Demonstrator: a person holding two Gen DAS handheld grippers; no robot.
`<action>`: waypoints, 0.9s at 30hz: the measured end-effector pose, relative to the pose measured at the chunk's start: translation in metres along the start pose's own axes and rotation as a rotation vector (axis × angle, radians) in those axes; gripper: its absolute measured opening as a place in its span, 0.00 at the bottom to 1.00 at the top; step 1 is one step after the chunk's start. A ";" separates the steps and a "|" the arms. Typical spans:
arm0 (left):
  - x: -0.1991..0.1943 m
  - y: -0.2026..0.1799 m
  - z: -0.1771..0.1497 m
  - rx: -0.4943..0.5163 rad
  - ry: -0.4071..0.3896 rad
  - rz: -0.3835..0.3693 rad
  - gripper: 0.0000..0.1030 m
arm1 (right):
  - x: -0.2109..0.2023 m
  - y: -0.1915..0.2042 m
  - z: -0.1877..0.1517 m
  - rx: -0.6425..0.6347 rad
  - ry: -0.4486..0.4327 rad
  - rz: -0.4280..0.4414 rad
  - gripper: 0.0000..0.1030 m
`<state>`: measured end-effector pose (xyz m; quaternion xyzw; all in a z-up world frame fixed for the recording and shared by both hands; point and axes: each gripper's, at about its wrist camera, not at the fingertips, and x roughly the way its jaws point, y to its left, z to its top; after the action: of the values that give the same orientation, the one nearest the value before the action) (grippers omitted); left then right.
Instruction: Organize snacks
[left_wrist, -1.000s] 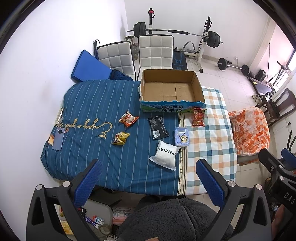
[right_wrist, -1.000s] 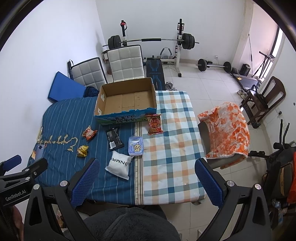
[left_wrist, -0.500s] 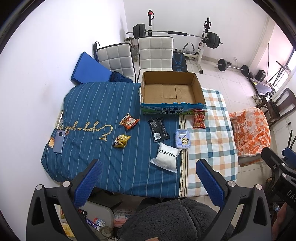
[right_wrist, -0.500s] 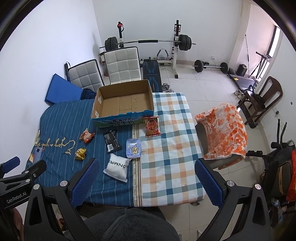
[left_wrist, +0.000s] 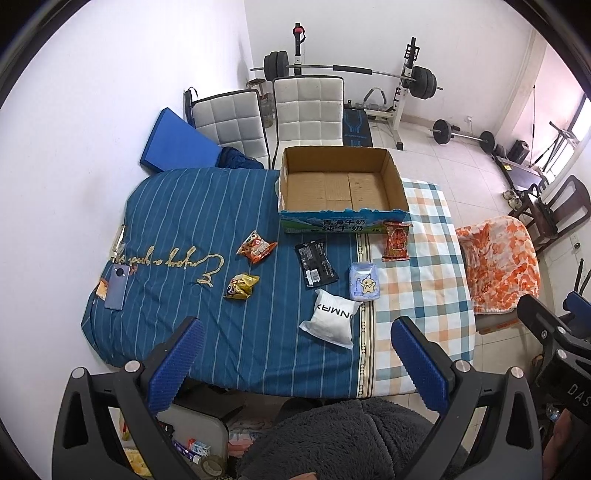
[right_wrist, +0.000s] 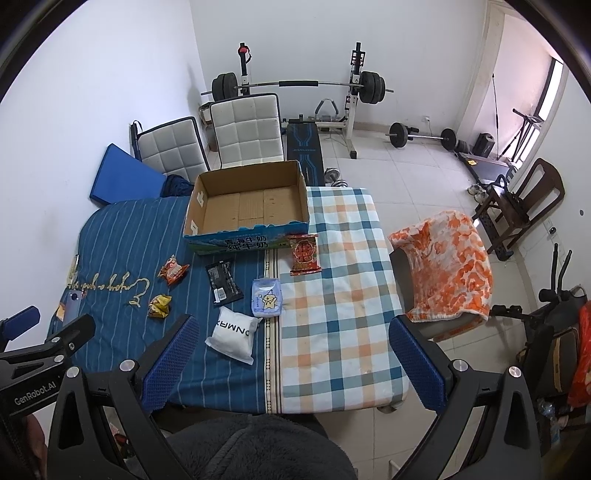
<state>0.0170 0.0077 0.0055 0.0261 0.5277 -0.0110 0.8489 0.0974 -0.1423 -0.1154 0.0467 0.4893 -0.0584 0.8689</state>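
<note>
A cardboard box (left_wrist: 341, 186) stands open at the far middle of the table (left_wrist: 424, 295), with nothing inside it. Touching its near right corner lies a snack packet (left_wrist: 396, 240). Just before the box lies a flat sachet (left_wrist: 316, 263), and right of that a small pouch (left_wrist: 364, 281). Nearer still, just before those two, lies a pillow-shaped bag (left_wrist: 331, 324). Left of the sachet, well apart from it, lie two small snack bags, one (left_wrist: 256, 246) behind the other (left_wrist: 241, 285). A phone (left_wrist: 116, 281) lies near the table's left edge. Two chairs (left_wrist: 308, 110) stand behind the table, and a draped chair (left_wrist: 496, 264) stands to its right.
</note>
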 end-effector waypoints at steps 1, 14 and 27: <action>0.001 0.000 0.001 0.000 -0.002 0.000 1.00 | 0.000 0.000 0.000 0.001 0.001 0.001 1.00; -0.008 0.002 0.005 0.002 -0.044 0.014 1.00 | 0.001 0.006 0.008 0.005 -0.004 0.008 1.00; -0.009 0.005 0.008 0.002 -0.046 0.020 1.00 | 0.004 0.008 0.012 0.006 -0.004 0.015 1.00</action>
<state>0.0208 0.0123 0.0170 0.0318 0.5076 -0.0036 0.8610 0.1105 -0.1367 -0.1127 0.0529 0.4868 -0.0537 0.8703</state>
